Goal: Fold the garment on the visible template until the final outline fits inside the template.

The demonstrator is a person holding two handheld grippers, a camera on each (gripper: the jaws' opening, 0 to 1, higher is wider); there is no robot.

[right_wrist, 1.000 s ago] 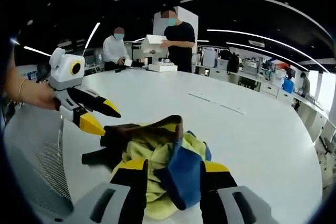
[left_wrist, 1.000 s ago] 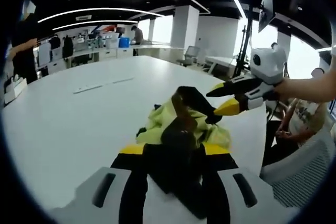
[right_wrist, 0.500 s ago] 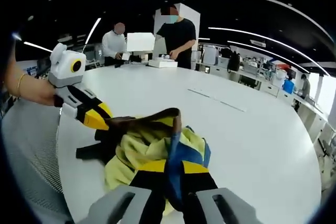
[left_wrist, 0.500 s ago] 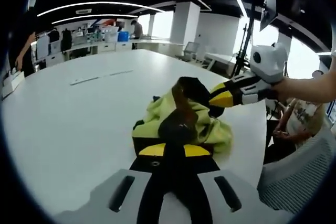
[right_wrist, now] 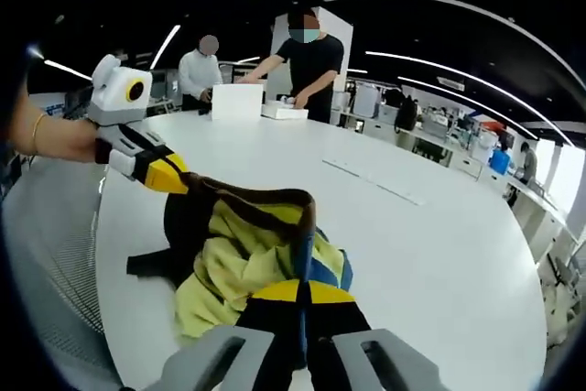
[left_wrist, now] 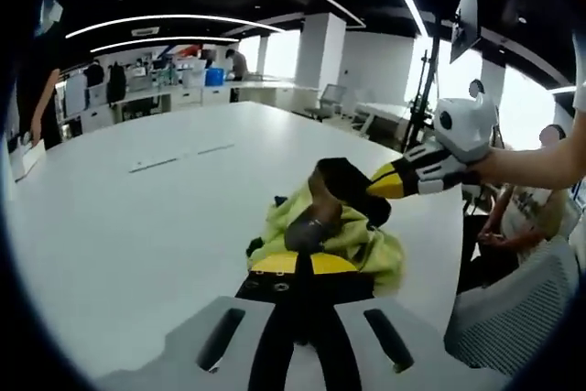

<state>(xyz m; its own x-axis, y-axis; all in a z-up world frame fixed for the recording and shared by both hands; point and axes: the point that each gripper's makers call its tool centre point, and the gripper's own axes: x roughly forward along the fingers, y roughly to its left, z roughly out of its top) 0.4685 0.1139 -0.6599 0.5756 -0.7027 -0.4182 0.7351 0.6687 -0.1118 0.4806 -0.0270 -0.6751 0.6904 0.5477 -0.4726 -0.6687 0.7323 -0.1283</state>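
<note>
Crumpled yellow-green garment with dark brown, black and blue panels (left_wrist: pixel 330 226) (right_wrist: pixel 247 254): lies bunched on the white round surface (left_wrist: pixel 137 226) (right_wrist: pixel 439 235), lower centre of both views, close to the surface's near edge. Its outline cannot be read; it is heaped, with one brown-edged fold lifted up as an arch.

Template: not made out in either view. Two thin pale strips (left_wrist: pixel 179 155) (right_wrist: pixel 371 180) lie flat on the surface well beyond the garment; their nature is unclear.

Left claw (left_wrist: pixel 305 265): yellow-tipped black jaws drawn together, clenched on a dark fold of the garment at bottom centre of the left gripper view. In the right gripper view it (right_wrist: pixel 174 180) enters from upper left, held by a hand (right_wrist: pixel 55 139), its tip touching the lifted brown edge.

Right claw (right_wrist: pixel 302 295): jaws pressed together on a blue and dark fold, bottom centre of the right gripper view. In the left gripper view it (left_wrist: pixel 380 182) comes in from the right, tip against the raised dark fold.

Hidden: cloth under both claws' jaws; the garment's underside.

Open room: wide bare surface beyond and beside the garment. A grey mesh chair (left_wrist: pixel 517 318) (right_wrist: pixel 55 263) sits just past the near edge. Two people (right_wrist: pixel 307 61) stand at the far edge by a white box (right_wrist: pixel 236 101).
</note>
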